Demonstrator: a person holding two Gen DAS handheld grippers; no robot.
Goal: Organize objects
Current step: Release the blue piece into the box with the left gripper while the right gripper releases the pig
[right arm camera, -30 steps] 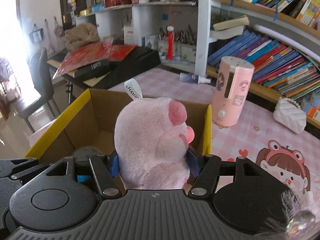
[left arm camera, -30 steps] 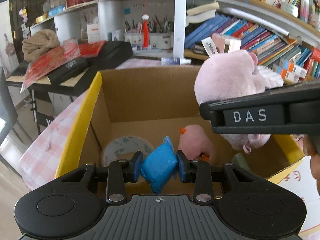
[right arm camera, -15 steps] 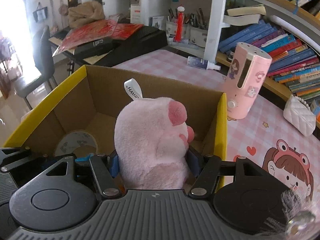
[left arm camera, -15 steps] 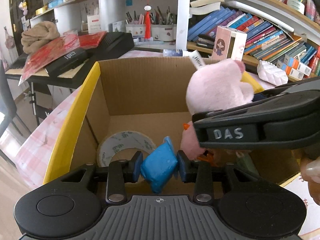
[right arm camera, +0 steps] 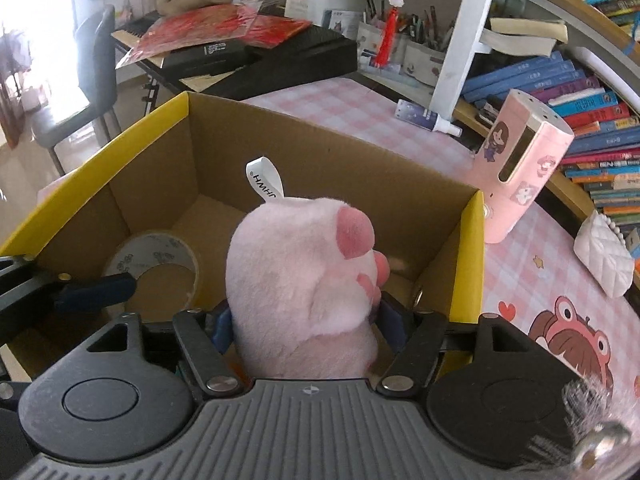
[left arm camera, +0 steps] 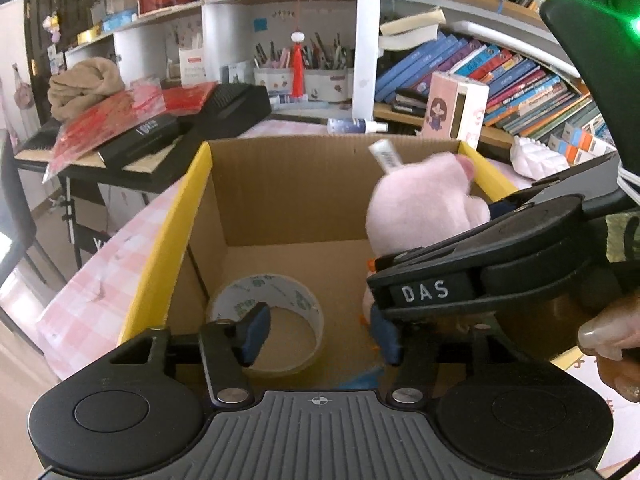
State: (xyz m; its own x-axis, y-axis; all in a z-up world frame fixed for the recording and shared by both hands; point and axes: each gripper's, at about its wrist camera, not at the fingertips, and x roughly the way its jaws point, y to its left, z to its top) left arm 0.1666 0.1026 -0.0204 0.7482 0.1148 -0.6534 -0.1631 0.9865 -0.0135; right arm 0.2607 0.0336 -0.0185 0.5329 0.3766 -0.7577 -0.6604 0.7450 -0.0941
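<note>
**Both grippers over the box, jaws parting**

I take the box (right arm camera: 312, 152) as my landmark: open-topped cardboard with yellow edges, on the pink checked table (right arm camera: 352, 108).

Above the box's right half I hold the pink plush (right arm camera: 304, 280), upright, its white tag loop pointing up. It sits between the fingers of my right gripper (right arm camera: 306, 326), whose jaws are opening; the blue pads still lie against its flanks, though I cannot tell how firmly they press. From the left wrist view the same plush (left arm camera: 420, 204) hangs over the box's right wall, above a second pink toy on the floor that is mostly hidden.

My left gripper (left arm camera: 320, 334) hangs over the box's near left part, jaws opening and wide apart, with nothing between them.

On the box floor, left side, lies a tape roll (left arm camera: 266, 320), flat. Just beside it, at the near edge, a scrap of blue (left arm camera: 360, 380) shows below the left gripper.

Outside the box, to its right, stands a pink dispenser (right arm camera: 516, 172), near the wall.
</note>
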